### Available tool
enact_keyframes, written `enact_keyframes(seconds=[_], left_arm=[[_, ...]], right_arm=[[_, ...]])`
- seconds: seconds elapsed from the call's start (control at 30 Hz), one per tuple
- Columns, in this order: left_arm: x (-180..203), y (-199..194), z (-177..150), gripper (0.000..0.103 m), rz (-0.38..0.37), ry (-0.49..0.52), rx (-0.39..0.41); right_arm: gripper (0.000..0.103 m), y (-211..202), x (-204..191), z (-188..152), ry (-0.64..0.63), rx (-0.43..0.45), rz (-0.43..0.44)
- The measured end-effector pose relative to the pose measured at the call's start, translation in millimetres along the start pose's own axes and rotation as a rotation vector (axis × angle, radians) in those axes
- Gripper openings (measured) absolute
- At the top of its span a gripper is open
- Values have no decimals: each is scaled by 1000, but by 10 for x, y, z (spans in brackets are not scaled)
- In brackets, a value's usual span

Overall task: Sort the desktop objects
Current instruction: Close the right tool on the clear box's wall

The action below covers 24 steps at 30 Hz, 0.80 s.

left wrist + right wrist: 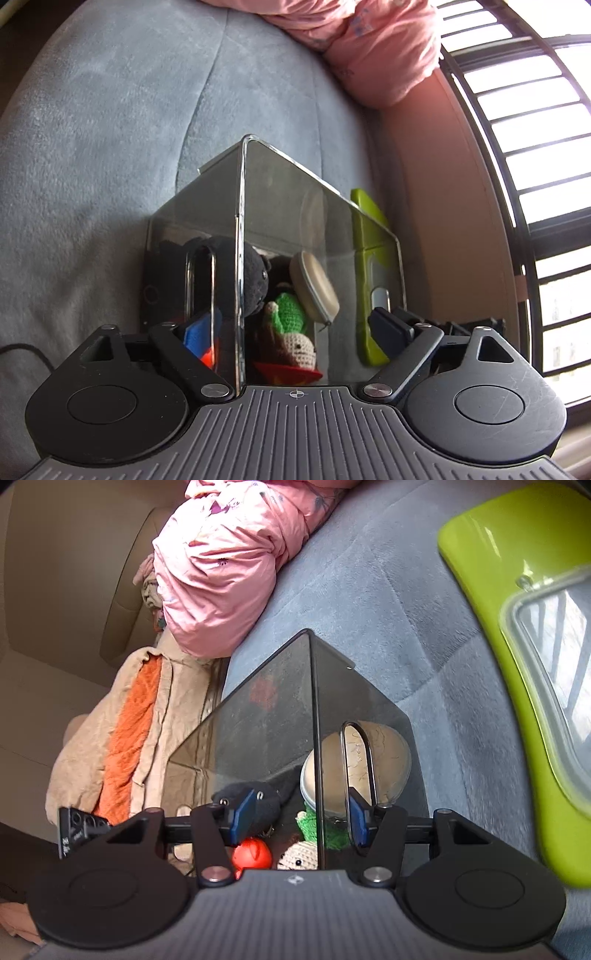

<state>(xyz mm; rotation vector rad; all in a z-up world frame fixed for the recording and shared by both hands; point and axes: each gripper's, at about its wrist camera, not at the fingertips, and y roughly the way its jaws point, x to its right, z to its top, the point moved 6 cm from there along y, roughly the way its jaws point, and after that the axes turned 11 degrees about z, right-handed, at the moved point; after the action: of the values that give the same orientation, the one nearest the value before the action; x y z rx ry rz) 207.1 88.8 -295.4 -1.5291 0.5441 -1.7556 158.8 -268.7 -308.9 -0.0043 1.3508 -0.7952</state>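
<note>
1. Wide apart and gripping nothing: fingers of the left gripper (291,328), astride the near corner of the smoky clear box (303,206). Likely to skid off the slick wall if closed there.
2. Already packed in the box: black plush (251,277), crocheted toy (291,332), round case (314,288). Could spill if tipped.
3. Half closed around the other corner: fingers of the right gripper (301,821). Cannot tell whether pressing. Might twist the box under an uneven pull.
4. Resting on a soft grey-blue cushion (110,129), hence wobbly; green lid (365,221) just beside, pink quilt (369,44) behind, barred window (535,129) at right.
</note>
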Motion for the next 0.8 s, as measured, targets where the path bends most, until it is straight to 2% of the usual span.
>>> enact_keyframes(seconds=[0.13, 0.23, 0.27, 0.33, 0.4, 0.43, 0.53, 0.57, 0.67, 0.8], left_arm=[[-11, -97, -49, 93, 28, -59, 15], [23, -393, -163, 95, 98, -77, 84], [73, -513, -213, 97, 127, -70, 106], [196, -726, -318, 99, 177, -48, 140], [369, -851, -445, 100, 208, 4, 135], [449, -909, -504, 100, 227, 36, 128], [569, -1268, -679, 100, 223, 94, 149], [575, -1450, -728, 100, 202, 93, 170], [518, -2105, -931, 100, 166, 60, 222], [494, -2967, -1295, 101, 328, 98, 344]], right_arm=[[56, -88, 8, -25, 22, 36, -50], [67, -332, -112, 63, 29, 119, -143], [71, -414, -207, 99, -7, 142, -188], [78, -473, -544, 148, -160, 135, -277], [88, -337, -919, 136, -313, 56, -333], [90, -188, -1078, 104, -364, -10, -348], [90, 378, -1310, -34, -391, -224, -384], [90, 584, -1296, -88, -366, -296, -415], [79, 1043, -1091, -229, -317, -449, -545], [78, 1305, -722, -396, -250, -534, -642]])
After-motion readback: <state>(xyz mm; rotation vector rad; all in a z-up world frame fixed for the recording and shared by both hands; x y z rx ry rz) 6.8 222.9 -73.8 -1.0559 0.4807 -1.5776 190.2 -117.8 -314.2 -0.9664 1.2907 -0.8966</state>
